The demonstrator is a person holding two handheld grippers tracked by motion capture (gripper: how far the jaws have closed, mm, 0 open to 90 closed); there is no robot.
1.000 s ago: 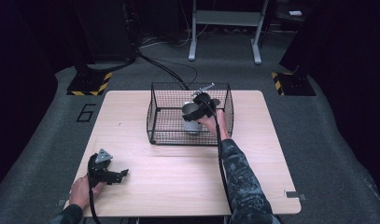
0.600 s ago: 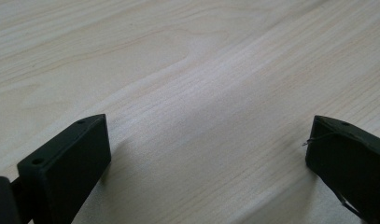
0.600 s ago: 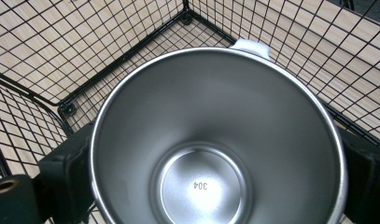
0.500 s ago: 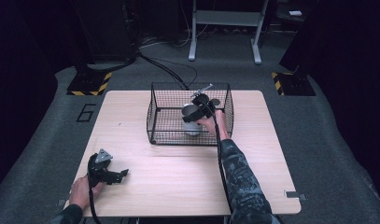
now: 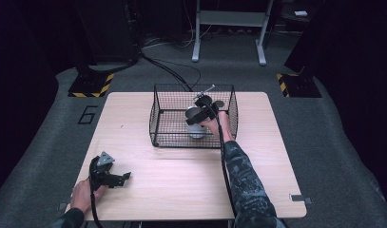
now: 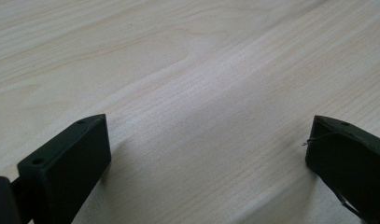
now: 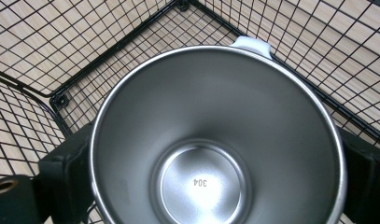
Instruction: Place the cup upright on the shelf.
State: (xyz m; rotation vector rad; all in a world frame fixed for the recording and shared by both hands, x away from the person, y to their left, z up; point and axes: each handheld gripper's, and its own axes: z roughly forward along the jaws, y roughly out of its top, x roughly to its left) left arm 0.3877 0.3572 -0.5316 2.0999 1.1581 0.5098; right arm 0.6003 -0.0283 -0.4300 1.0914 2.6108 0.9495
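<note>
A stainless steel cup (image 5: 196, 124) (image 7: 201, 154) with a white handle tab stands upright inside the black wire basket (image 5: 155, 111) at the table's far middle. My right gripper (image 5: 201, 110) (image 7: 215, 179) reaches into the basket from above, shut on the cup, one jaw pressed against each side of its outer wall. The right gripper view looks straight down into the cup, which has "304" stamped on its bottom. Whether the cup rests on the basket floor I cannot tell. My left gripper (image 5: 120, 177) (image 6: 206, 154) lies at the table's front left, open, with bare wood between its jaws.
The light wooden table (image 5: 181, 185) has bare wood in front of the basket and to both sides. The basket wire (image 7: 108, 51) closely surrounds the cup. A cable trails from each gripper. Dark floor, cables and a stand lie beyond the table.
</note>
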